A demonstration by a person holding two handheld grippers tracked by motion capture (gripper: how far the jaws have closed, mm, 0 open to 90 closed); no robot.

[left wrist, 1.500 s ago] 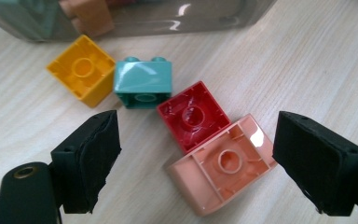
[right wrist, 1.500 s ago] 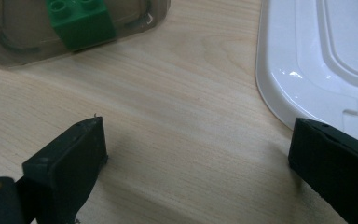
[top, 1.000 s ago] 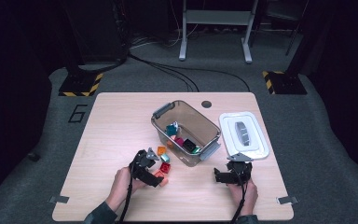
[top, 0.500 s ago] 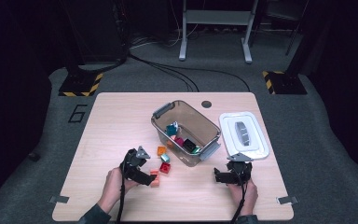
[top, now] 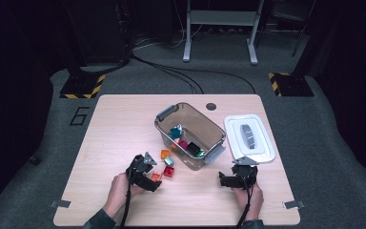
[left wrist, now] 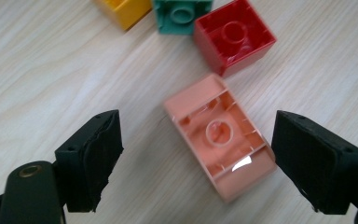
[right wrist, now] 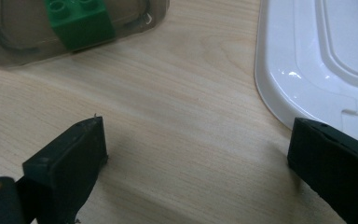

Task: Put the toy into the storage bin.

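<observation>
Here the left hand-held gripper (left wrist: 198, 156) leans low over the desk (top: 124, 124), the person's left hand (top: 119, 188) gripping it from behind at the desk's near edge. Its jaws stand released and have just been closing a little, with the pink brick (left wrist: 219, 135) lying between them, untouched by either pad. The pink brick lies upside down on the desk, hollow side up; in the left gripper view its long axis runs from about 10 o'clock to 4 o'clock, its far end nearer the middle and its near end close to the right jaw.

At 12 o'clock from it, just beside it, sits one red brick (left wrist: 235, 35), also hollow side up. One teal brick (left wrist: 182, 14) touches the red one at its 10 o'clock, and one yellow brick (left wrist: 123, 9) lies farther along at 9 o'clock of the teal.

In the high view one clear bin (top: 164, 129) holding several bricks stands at 1 o'clock of the left hand-held gripper, and one white lid (top: 262, 152) lies flat at the bin's 3 o'clock. The right hand-held gripper (right wrist: 198, 154) rests on the desk below the lid, its jaws released over bare wood, the right hand (top: 250, 200) behind it.
</observation>
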